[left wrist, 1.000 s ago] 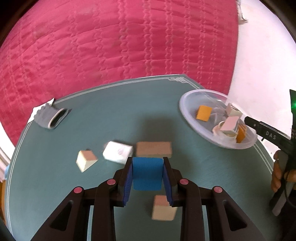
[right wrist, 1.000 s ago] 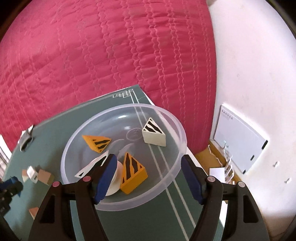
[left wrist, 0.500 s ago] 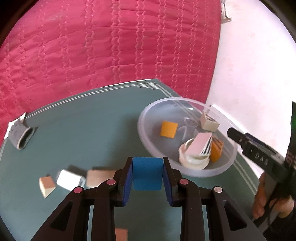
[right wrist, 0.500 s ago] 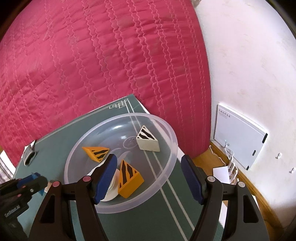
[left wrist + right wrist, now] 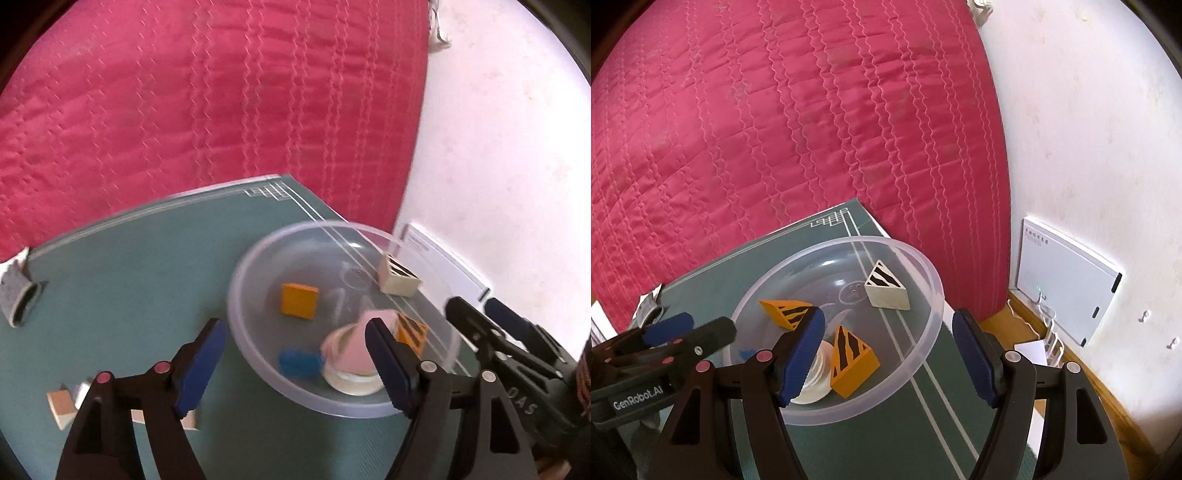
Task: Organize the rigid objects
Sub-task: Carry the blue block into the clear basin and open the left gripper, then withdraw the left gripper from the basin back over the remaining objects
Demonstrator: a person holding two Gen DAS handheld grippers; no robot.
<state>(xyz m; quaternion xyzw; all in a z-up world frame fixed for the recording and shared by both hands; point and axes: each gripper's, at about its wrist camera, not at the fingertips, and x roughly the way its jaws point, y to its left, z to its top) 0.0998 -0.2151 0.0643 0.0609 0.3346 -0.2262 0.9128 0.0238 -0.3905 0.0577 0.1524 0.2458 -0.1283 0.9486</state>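
Note:
A clear plastic bowl stands on the green table near its far right corner. In it lie a blue block, an orange block, a white striped wedge, orange striped wedges and a white tape roll. My left gripper is open and empty over the bowl's near rim, above the blue block. My right gripper is open and empty at the bowl's right side.
Several small tan and white blocks lie on the table at the lower left. A grey roll lies at the table's left edge. A pink quilted bed lies behind; a white box leans on the wall.
My left gripper moved right over the bowl and opened. The blue block it held now lies in the bowl. My right gripper stayed open beside the bowl.

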